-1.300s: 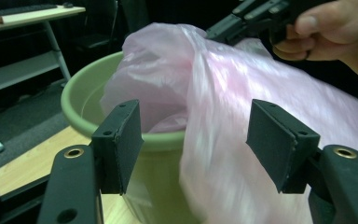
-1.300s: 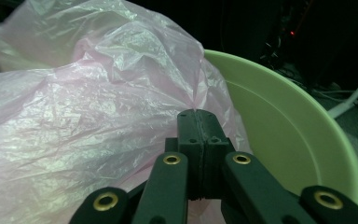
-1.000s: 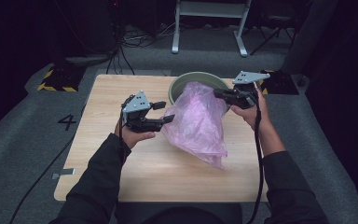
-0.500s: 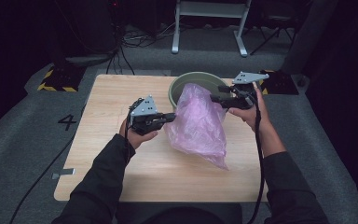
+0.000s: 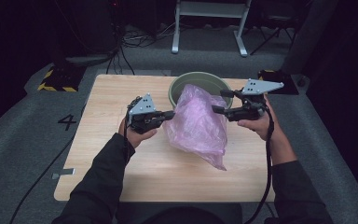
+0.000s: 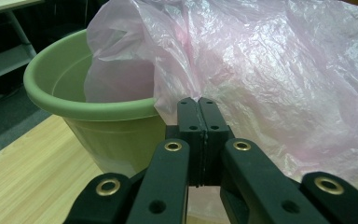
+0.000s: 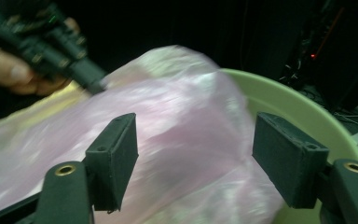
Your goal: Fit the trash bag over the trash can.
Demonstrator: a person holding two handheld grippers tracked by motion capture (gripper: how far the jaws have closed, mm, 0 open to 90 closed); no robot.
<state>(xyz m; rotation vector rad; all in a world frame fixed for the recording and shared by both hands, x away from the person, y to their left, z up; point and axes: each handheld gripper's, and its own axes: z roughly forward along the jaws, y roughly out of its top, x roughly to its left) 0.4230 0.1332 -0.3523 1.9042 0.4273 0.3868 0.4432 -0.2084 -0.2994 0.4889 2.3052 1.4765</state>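
Note:
A crinkled pink plastic bag (image 5: 198, 126) lies on the wooden table (image 5: 107, 93), its upper end leaning into a green pot (image 5: 200, 79). My left gripper (image 5: 170, 113) is shut on the bag's left edge; in the left gripper view the jaws (image 6: 198, 101) meet with the film (image 6: 270, 70) gathered at their tips and the pot (image 6: 102, 112) behind. My right gripper (image 5: 219, 101) stands open at the bag's upper right, by the pot's rim. Its jaws (image 7: 196, 140) have just been opening; the bag (image 7: 177, 130) lies beyond them, untouched by the pads.
The pot stands at the table's far middle. The bag's lower corner (image 5: 219, 163) reaches toward the near edge. Cables and a white metal stand (image 5: 209, 28) are on the dark floor behind the table.
My left gripper's jaws closed onto the bag's left edge. My right gripper let go of the bag's top, opened wide and drew off to the right.

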